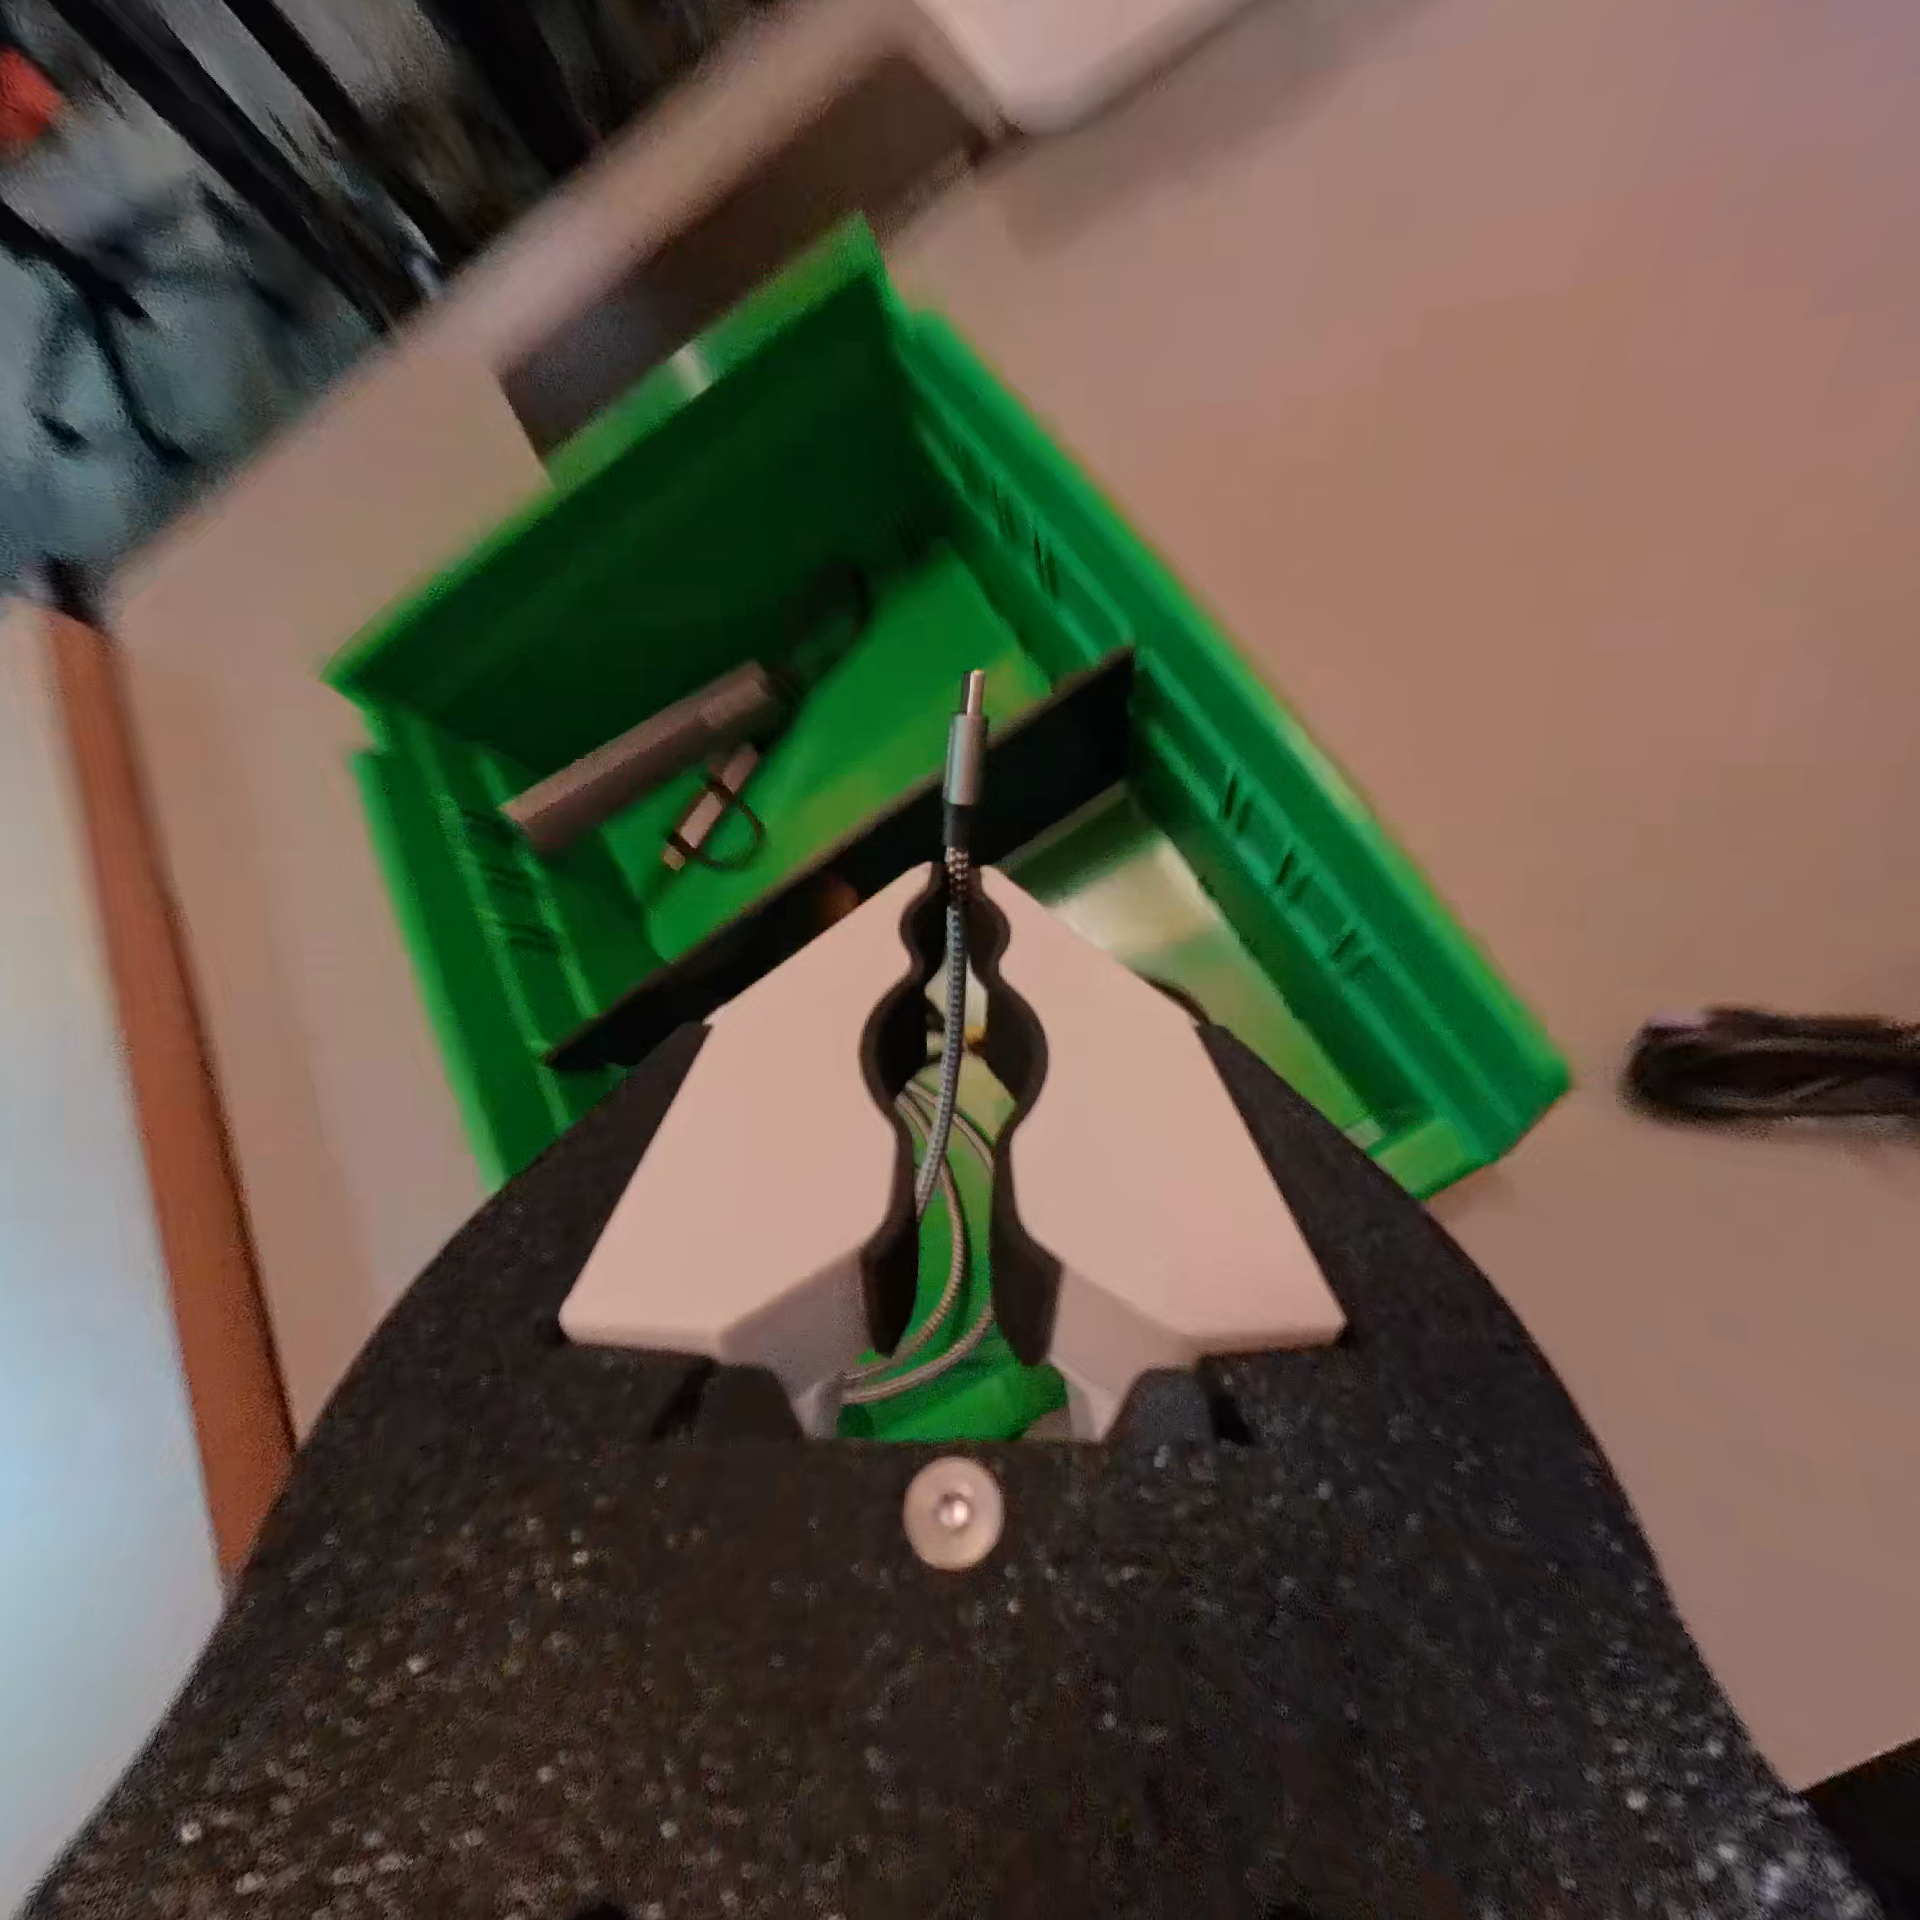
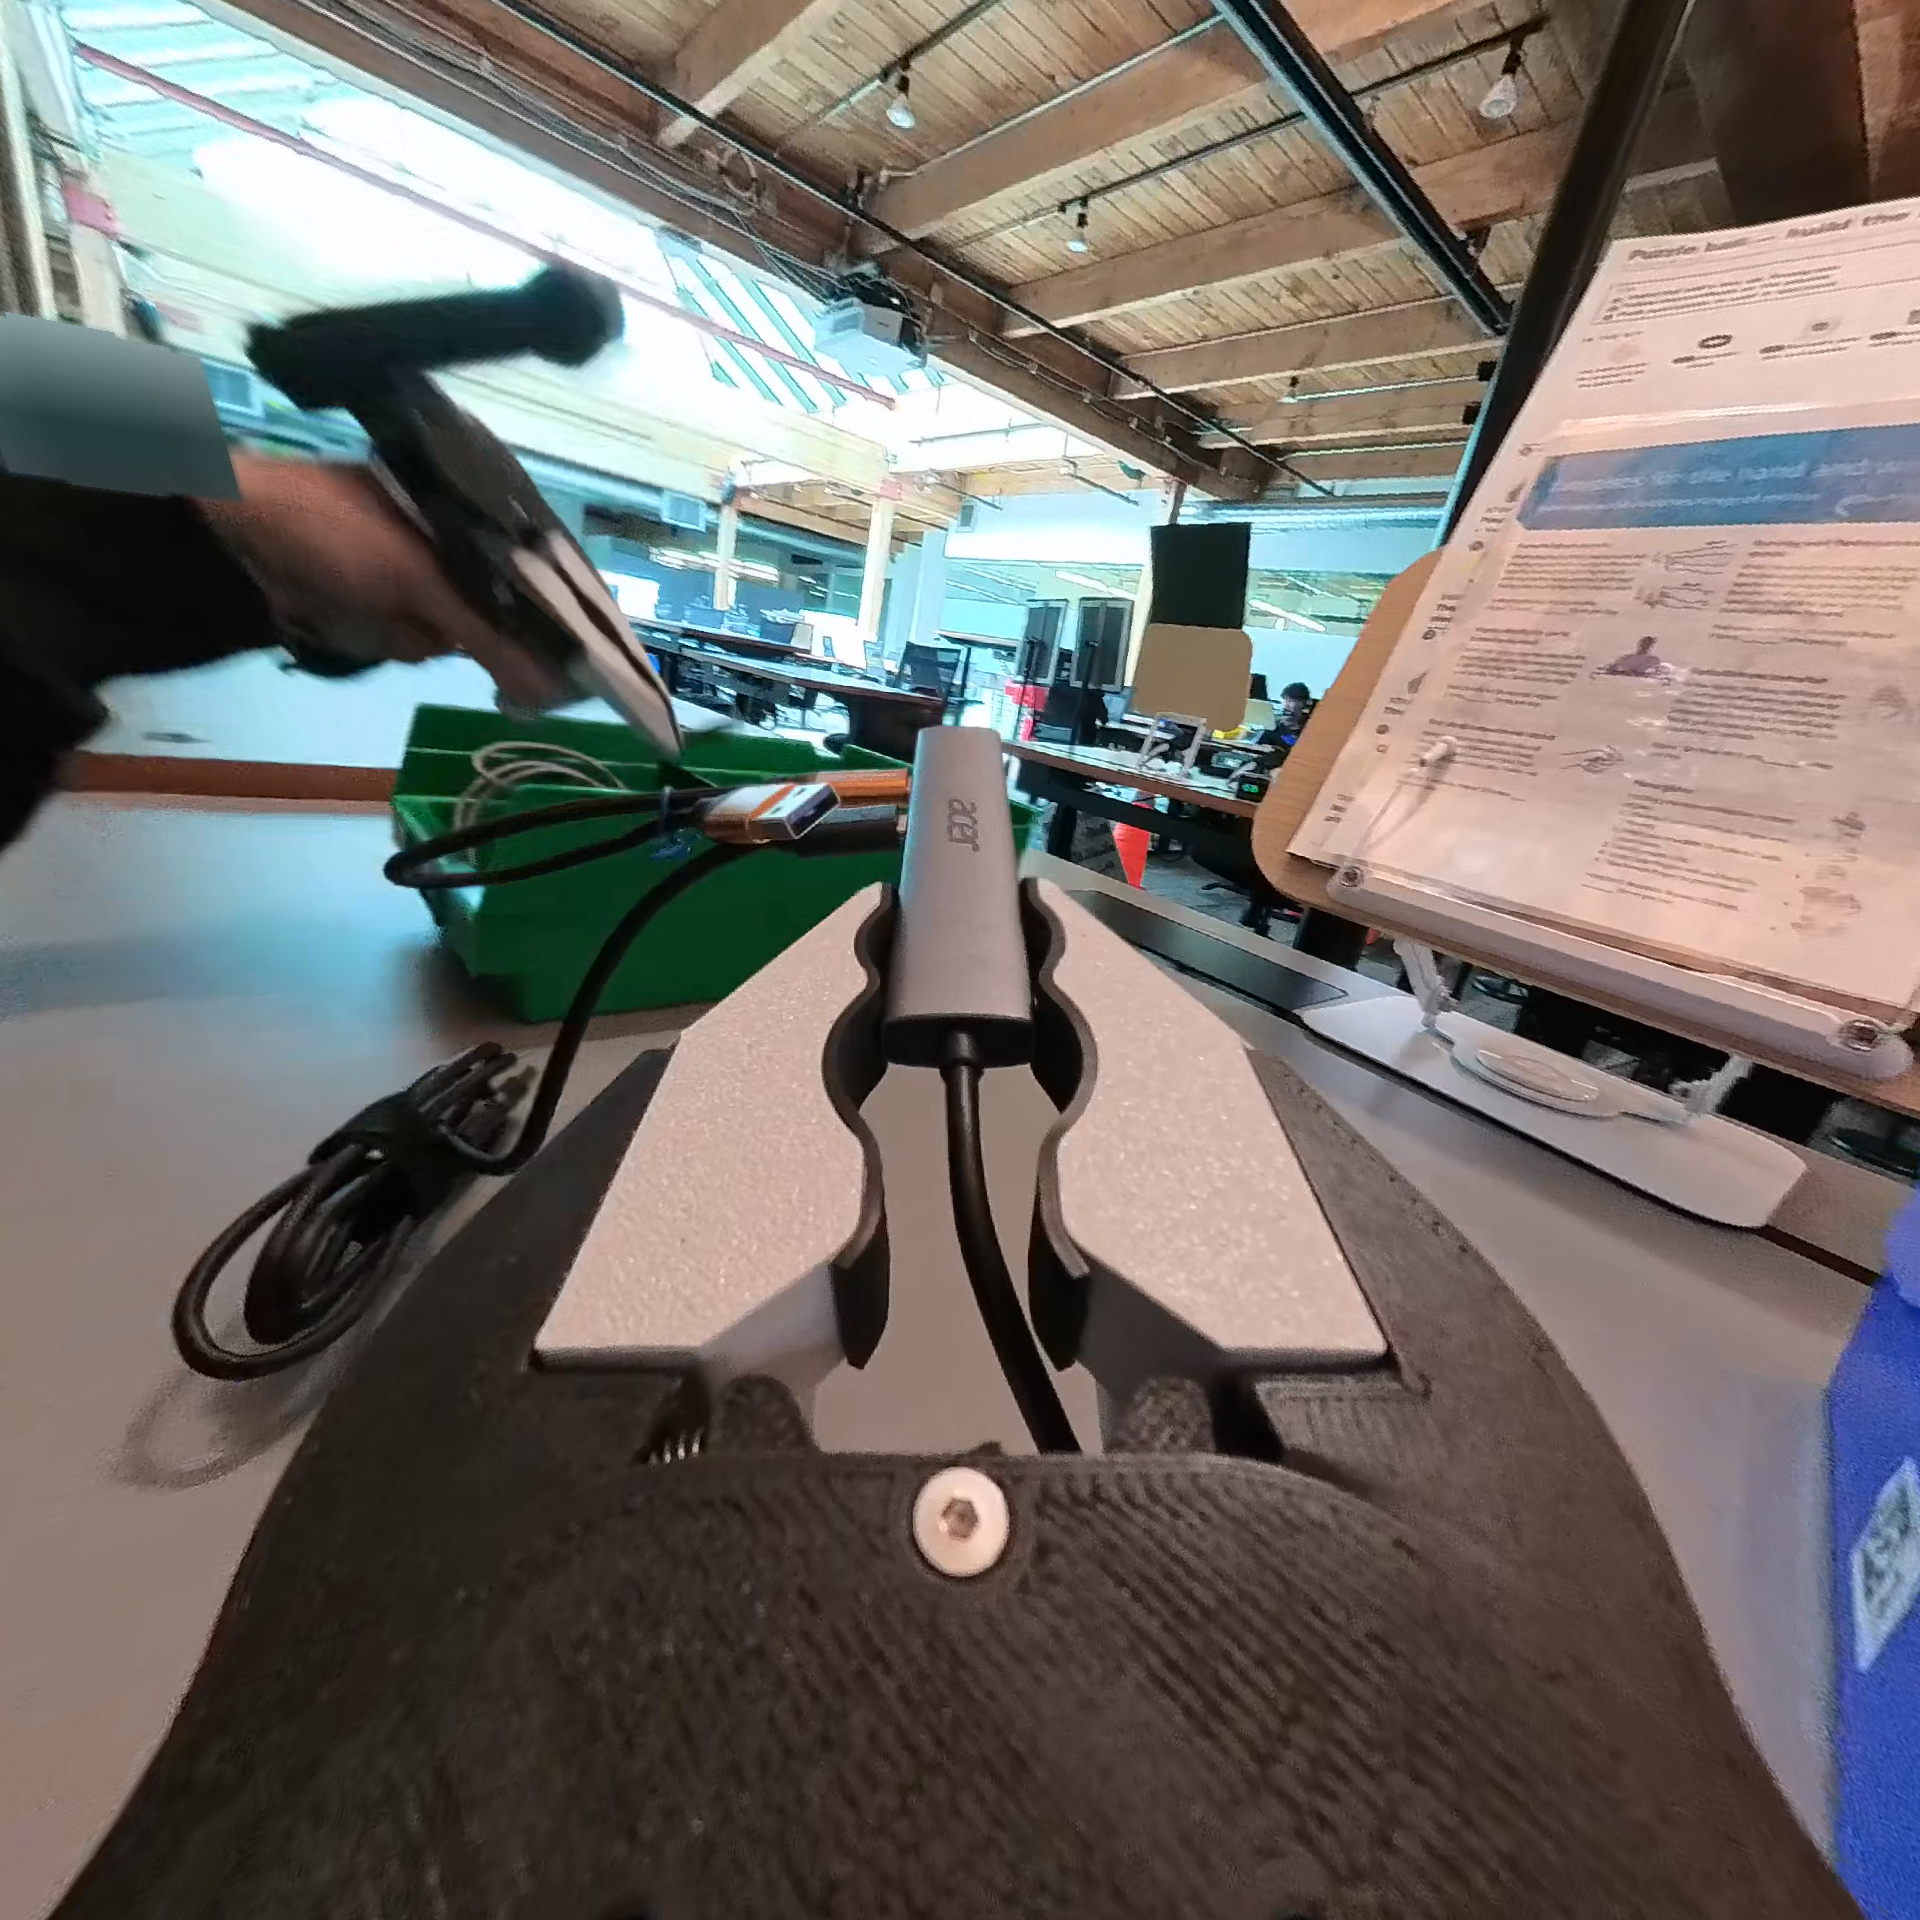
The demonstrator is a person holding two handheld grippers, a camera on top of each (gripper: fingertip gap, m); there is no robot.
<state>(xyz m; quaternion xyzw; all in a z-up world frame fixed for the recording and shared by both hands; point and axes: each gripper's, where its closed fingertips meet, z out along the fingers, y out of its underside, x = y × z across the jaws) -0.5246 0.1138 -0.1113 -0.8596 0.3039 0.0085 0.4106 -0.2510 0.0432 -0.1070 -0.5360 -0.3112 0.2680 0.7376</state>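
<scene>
The left claw [image 1: 961, 883] grips a braided cable [image 1: 940, 1122] just behind its metal plug, above a green bin [image 1: 1195, 665] on the desk [image 1: 1507, 468]. The right claw [image 2: 956, 914] is clamped on a grey hub [image 2: 956, 883], its black cord [image 2: 582, 987] looping beside a bundled black cable [image 2: 343, 1195].

From where I stand, the slim grey metal hub [image 2: 951, 966] clamped in the right gripper [image 2: 956, 891] carries a small pale brand mark [image 2: 966, 826] on its top face. To the right, a clear-covered printed sheet [image 2: 1683, 644] leans on a light wooden stand [image 2: 1351, 748], with a bold heading, a blue banner, blocks of small print and little drawings. A white label [image 2: 1889, 1558] with dark print sits on the blue object [image 2: 1870, 1351] at the right edge. The grey braided cable [image 1: 961, 769] pinched in the left gripper [image 1: 956, 878] shows no lettering.
</scene>
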